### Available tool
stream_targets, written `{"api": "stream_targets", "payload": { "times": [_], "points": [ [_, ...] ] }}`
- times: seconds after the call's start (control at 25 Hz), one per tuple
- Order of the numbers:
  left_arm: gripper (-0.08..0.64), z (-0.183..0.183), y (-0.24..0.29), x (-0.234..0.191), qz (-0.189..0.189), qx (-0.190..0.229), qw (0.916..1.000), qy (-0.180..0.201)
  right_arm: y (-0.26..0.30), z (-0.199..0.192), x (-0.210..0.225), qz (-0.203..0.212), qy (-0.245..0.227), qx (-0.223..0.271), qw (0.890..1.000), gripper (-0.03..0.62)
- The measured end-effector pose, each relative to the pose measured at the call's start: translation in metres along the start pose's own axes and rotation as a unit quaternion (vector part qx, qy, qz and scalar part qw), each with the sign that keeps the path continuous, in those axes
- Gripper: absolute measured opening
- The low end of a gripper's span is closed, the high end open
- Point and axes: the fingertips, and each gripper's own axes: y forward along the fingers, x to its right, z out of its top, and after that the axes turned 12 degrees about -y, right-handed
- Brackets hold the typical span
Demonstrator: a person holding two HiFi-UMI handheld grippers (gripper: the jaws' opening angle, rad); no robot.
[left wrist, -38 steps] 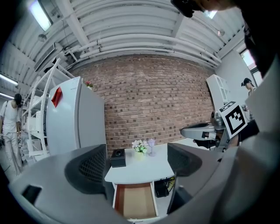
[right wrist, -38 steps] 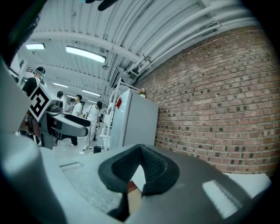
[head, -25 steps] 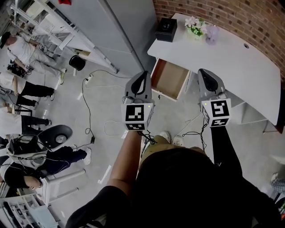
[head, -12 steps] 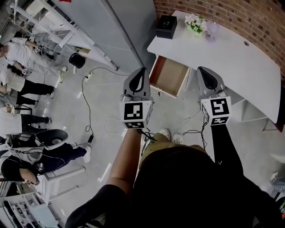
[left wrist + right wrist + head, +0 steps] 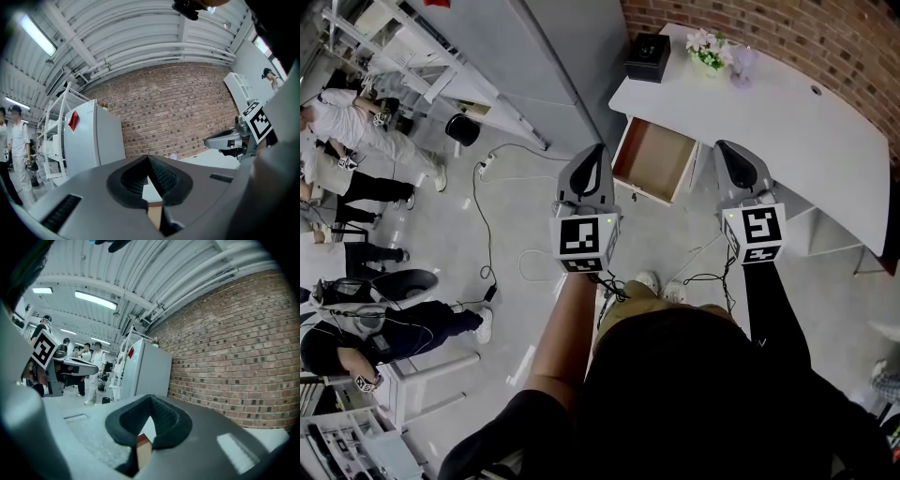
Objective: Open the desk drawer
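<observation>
The desk drawer (image 5: pixel 654 161) already stands pulled out, so with your left gripper (image 5: pixel 599 149) and right gripper (image 5: pixel 725 147) both pressed together on nothing, no further move seems needed.

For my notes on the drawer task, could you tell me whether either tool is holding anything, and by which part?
Nothing is held. The left tool and the right tool are both shut and empty; the drawer already stands open.
</observation>
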Motion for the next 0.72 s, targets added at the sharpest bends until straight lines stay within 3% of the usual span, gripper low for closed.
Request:
{"api": "stream_targets", "payload": {
  "times": [0.72],
  "points": [
    [0.006, -0.0009, 0.0000, -0.0050, 0.005, 0.001, 1.0000, -0.002, 0.0039, 0.0044, -0.0073, 0.010, -0.019, 0.003, 1.000, 0.000]
  ]
}}
